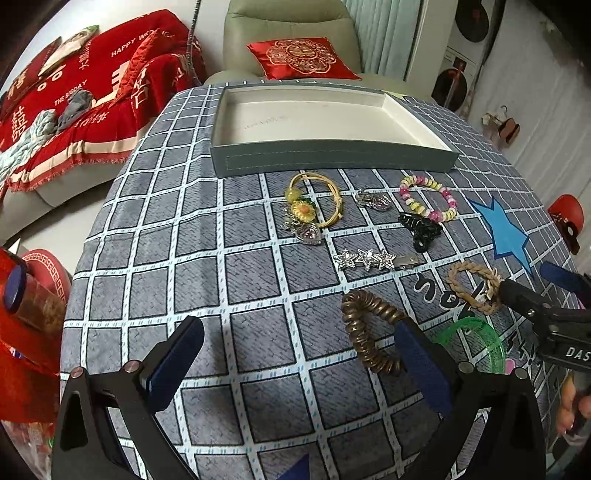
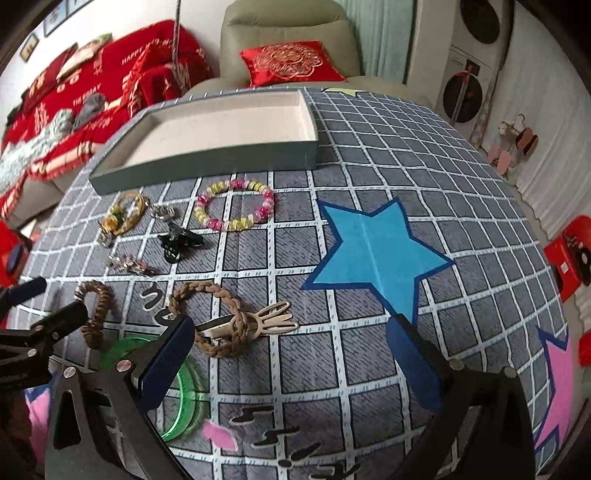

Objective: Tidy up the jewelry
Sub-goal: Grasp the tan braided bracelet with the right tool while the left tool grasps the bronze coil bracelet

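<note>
checked tablecloth, braided band just beside gaping right tool

Bare cloth right of tray; jewelry crowds its front.

A table covered in a grey grid-patterned cloth with a blue star print filled the foreground. At twelve o'clock stood a pale green armchair bearing a red embroidered cushion. At ten o'clock a light sofa was draped with a red throw printed with white lettering. Pale curtains hung at one o'clock. White walls at two o'clock carried dark round decorations. Lighting was even and diffuse.
</note>
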